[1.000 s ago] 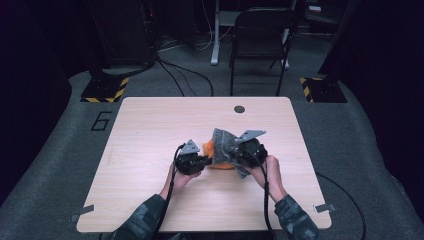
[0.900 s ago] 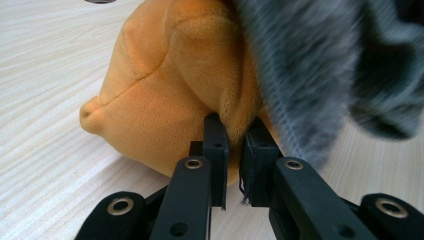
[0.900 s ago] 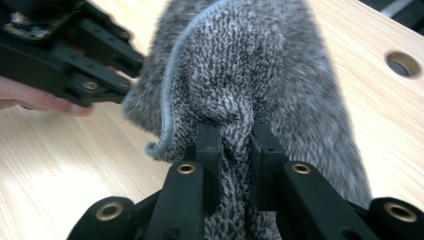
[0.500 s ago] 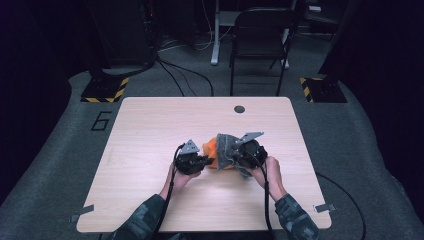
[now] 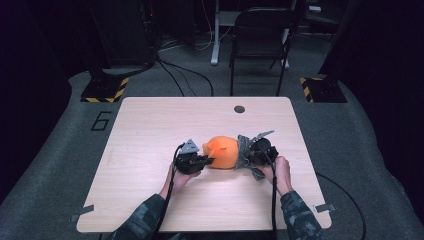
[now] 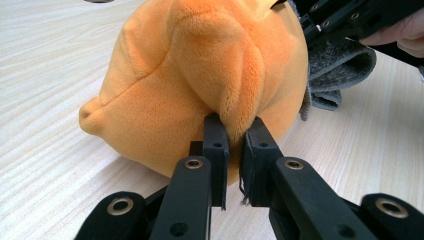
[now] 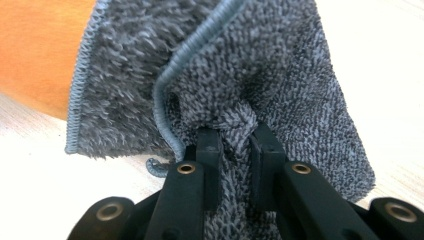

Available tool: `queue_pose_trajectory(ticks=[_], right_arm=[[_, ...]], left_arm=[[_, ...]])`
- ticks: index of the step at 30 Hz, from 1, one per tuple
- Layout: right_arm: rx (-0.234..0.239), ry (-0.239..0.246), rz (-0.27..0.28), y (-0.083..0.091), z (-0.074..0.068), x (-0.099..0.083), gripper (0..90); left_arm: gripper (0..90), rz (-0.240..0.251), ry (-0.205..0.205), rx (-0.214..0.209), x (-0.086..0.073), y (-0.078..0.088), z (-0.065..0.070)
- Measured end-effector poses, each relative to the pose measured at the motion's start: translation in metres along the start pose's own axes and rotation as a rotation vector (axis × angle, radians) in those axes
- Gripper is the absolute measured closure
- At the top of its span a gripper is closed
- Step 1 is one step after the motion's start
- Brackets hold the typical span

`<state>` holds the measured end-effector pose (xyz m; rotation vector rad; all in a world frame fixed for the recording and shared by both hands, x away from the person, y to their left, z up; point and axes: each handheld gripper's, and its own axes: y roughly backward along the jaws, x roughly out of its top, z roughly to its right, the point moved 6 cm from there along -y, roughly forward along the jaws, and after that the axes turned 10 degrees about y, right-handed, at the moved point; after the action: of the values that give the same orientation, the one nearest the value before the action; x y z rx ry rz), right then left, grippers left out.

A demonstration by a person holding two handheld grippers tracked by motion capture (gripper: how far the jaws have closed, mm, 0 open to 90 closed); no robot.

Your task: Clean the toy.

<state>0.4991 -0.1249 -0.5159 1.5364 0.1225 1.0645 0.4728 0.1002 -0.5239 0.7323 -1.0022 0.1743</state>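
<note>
Orange plush toy lying near the bench centre. Left gripper, on one side of the toy, pinches a fold of its plush; right gripper, on the opposite side, clamps a grey cloth bunched against the toy.

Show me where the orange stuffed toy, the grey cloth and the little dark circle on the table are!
orange plush toy (image 5: 222, 151), high view, middle of its rounded body.
grey cloth (image 7: 280, 75), right gripper view, the fuzzy middle above the jaws.
dark round spot (image 5: 239, 109), high view, its centre on the tabletop.
</note>
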Motion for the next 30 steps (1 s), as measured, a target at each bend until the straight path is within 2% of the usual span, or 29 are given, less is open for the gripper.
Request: queue_pose_trajectory(ticks=[2, 5, 7, 9, 11, 15, 16, 18, 20, 26, 30], right_arm=[[-0.004, -0.001, 0.035, 0.012, 0.001, 0.006, 78.6], [0.001, 0.006, 0.131, 0.039, -0.003, 0.021, 78.6], [0.012, 0.022, 0.185, 0.056, -0.013, 0.032, 78.6], [0.024, 0.059, 0.226, 0.065, -0.025, 0.043, 78.6], [0.034, 0.093, 0.223, 0.063, -0.039, 0.051, 78.6], [0.034, 0.136, 0.163, 0.035, -0.051, 0.052, 78.7], [0.031, 0.135, 0.164, 0.032, -0.052, 0.052, 78.8], [0.03, 0.129, 0.166, 0.033, -0.05, 0.053, 78.7], [0.037, 0.124, 0.173, 0.032, -0.049, 0.053, 78.8], [0.042, 0.114, 0.166, 0.032, -0.045, 0.053, 78.8], [0.051, 0.101, 0.166, 0.031, -0.043, 0.053, 78.8]], left_arm=[[82.6, 0.0, 0.002, -0.003, 0.0, 0.0, 0.0], [82.5, 0.001, 0.002, -0.002, 0.0, 0.0, 0.0], [82.4, 0.001, 0.002, -0.002, 0.0, 0.0, 0.0], [82.4, 0.0, 0.002, -0.002, 0.0, 0.0, 0.0], [82.2, 0.001, 0.001, -0.001, 0.0, 0.0, 0.0], [80.5, 0.0, -0.013, 0.002, 0.0, 0.001, -0.001], [79.1, 0.001, -0.008, -0.004, 0.0, 0.001, -0.001], [74.2, 0.014, -0.026, 0.004, 0.0, 0.002, -0.001], [65.8, 0.006, -0.044, 0.01, 0.0, 0.004, 0.0], [43.3, -0.006, -0.105, 0.07, -0.004, 0.003, -0.001], [36.4, -0.011, -0.144, 0.103, -0.006, -0.001, -0.002]])
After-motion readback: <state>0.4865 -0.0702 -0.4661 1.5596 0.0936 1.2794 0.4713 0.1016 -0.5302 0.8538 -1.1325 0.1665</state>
